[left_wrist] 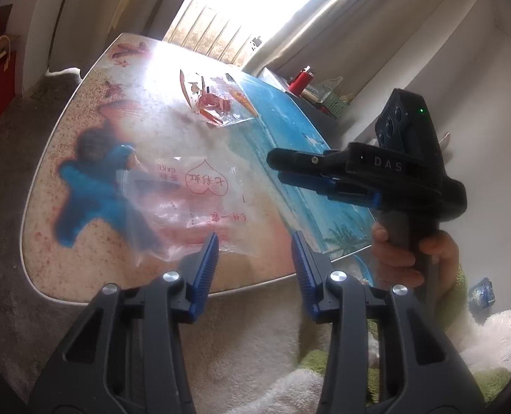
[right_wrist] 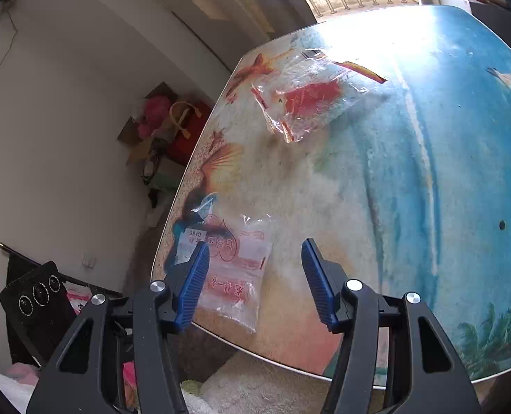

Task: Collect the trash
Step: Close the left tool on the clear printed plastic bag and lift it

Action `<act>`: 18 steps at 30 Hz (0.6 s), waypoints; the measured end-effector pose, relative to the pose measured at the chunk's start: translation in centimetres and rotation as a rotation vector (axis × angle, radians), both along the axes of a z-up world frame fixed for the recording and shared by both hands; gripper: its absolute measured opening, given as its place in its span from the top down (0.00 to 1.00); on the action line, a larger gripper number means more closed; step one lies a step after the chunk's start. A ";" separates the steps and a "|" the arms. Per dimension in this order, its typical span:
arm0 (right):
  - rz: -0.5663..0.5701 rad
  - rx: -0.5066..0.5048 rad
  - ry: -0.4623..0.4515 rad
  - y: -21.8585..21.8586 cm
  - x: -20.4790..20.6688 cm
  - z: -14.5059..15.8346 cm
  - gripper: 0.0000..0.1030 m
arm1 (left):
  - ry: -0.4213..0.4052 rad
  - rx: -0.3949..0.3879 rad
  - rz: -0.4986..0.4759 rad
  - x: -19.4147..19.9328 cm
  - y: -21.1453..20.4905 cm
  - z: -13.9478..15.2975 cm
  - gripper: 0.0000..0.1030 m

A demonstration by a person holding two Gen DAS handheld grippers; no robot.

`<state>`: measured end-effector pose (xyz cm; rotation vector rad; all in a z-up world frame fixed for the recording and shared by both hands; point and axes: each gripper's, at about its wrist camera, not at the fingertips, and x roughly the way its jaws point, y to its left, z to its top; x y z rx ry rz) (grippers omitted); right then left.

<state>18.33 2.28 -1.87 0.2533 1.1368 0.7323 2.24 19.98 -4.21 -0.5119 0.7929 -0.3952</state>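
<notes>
Two clear wrappers [right_wrist: 233, 269] [right_wrist: 310, 96] on one table [right_wrist: 376, 189].

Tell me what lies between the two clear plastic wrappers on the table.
Nothing: bare beach-print tabletop separates the heart-printed clear wrapper from the crumpled red-printed clear wrapper, clearest in the right wrist view.
</notes>
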 end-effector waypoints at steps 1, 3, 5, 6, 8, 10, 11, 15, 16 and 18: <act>0.026 -0.014 -0.011 1.0 0.6 0.1 0.49 | 0.016 -0.013 -0.002 0.1 -0.2 -0.6 0.61; 0.058 -0.059 -0.029 2.9 2.1 -0.4 0.52 | 0.054 -0.019 0.010 0.7 -0.1 -1.6 0.61; 0.093 -0.085 -0.006 4.2 3.3 -1.5 0.58 | 0.077 -0.036 0.029 1.2 0.3 -2.3 0.61; 0.108 -0.095 0.012 4.6 3.7 -2.1 0.60 | 0.087 -0.042 0.038 1.4 0.6 -2.5 0.61; 0.139 -0.111 0.041 5.1 4.0 -3.1 0.67 | 0.100 -0.041 0.058 1.7 1.1 -2.7 0.61; 0.148 -0.099 0.061 4.8 3.8 -3.5 0.77 | 0.114 -0.034 0.078 2.2 1.5 -2.9 0.61; 0.149 -0.091 0.069 4.6 3.6 -3.5 0.79 | 0.121 -0.036 0.085 2.4 1.7 -2.9 0.61; 0.130 -0.087 0.098 3.4 2.4 -3.9 0.85 | 0.130 -0.028 0.096 3.5 2.4 -2.9 0.61; 0.123 -0.084 0.112 3.0 2.1 -4.0 0.87 | 0.134 -0.028 0.094 4.0 2.6 -3.0 0.61; 0.107 -0.075 0.145 2.2 1.6 -4.5 0.89 | 0.150 -0.031 0.096 4.6 2.7 -3.1 0.59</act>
